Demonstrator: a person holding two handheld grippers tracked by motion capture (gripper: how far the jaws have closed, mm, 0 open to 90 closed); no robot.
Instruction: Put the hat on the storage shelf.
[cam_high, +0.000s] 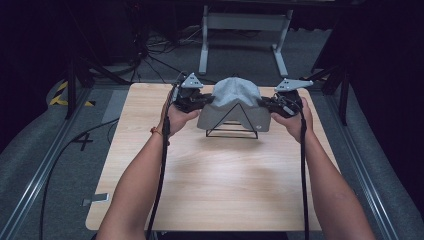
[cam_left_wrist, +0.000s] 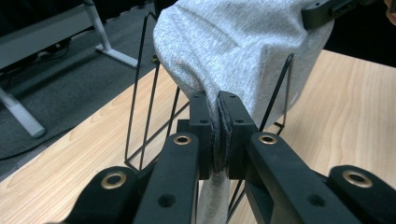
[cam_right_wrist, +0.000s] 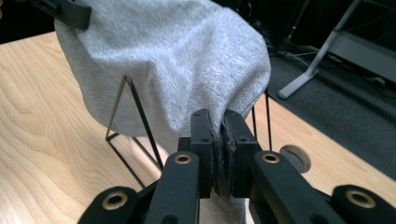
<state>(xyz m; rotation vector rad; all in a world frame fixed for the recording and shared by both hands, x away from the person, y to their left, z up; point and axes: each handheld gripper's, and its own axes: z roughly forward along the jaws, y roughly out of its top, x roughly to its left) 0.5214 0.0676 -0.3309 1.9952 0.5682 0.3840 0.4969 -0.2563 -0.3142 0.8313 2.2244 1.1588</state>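
Observation:
A grey fabric garment (cam_high: 235, 97) is draped over a black wire stand (cam_high: 232, 131) on the far middle of the wooden table (cam_high: 210, 185). My left gripper (cam_high: 207, 102) is shut on the cloth's left edge; in the left gripper view the grey garment (cam_left_wrist: 233, 46) is pinched between the jaws of the left gripper (cam_left_wrist: 219, 100), with the wire stand (cam_left_wrist: 144, 107) behind. My right gripper (cam_high: 262, 104) is shut on the cloth's right edge. In the right gripper view the grey garment (cam_right_wrist: 177, 60) is clamped in the right gripper (cam_right_wrist: 217, 116), above the wire stand (cam_right_wrist: 135, 116).
A white metal frame (cam_high: 245, 30) stands on the floor beyond the table. Cables (cam_high: 160, 165) trail from both grippers along the forearms. A small round wooden disc (cam_right_wrist: 296, 157) lies on the table by the right gripper. Bare tabletop stretches toward the near edge.

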